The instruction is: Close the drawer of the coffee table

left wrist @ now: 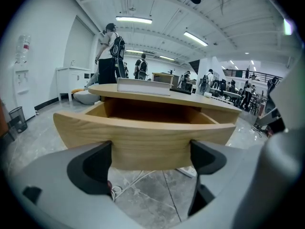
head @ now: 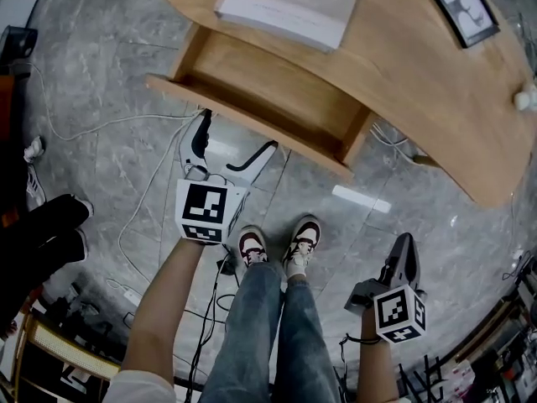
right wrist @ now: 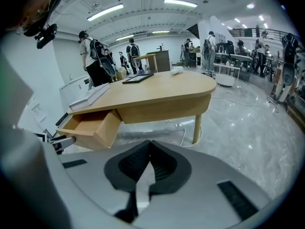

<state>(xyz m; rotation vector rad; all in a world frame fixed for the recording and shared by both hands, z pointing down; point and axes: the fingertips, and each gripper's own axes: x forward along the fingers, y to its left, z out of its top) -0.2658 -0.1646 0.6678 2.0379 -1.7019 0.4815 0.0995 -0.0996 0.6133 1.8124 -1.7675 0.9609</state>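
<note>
The light wooden coffee table (head: 419, 82) has its drawer (head: 268, 86) pulled out and empty. My left gripper (head: 237, 134) is open right in front of the curved drawer front (head: 243, 122). In the left gripper view that drawer front (left wrist: 147, 140) fills the gap ahead of the left gripper (left wrist: 150, 162), with the dark pads (left wrist: 90, 168) wide apart on either side; I cannot tell whether they touch it. My right gripper (head: 407, 243) hangs low at the right, away from the table, shut on nothing. From the right gripper (right wrist: 150, 149) the drawer (right wrist: 93, 125) shows at far left.
A book (head: 289, 2) and a framed picture (head: 461, 7) lie on the tabletop. White cables (head: 143, 191) trail over the grey marble floor. The person's shoes (head: 277, 246) stand between the grippers. Dark objects (head: 42, 233) sit at the left. People (left wrist: 114, 51) stand far behind.
</note>
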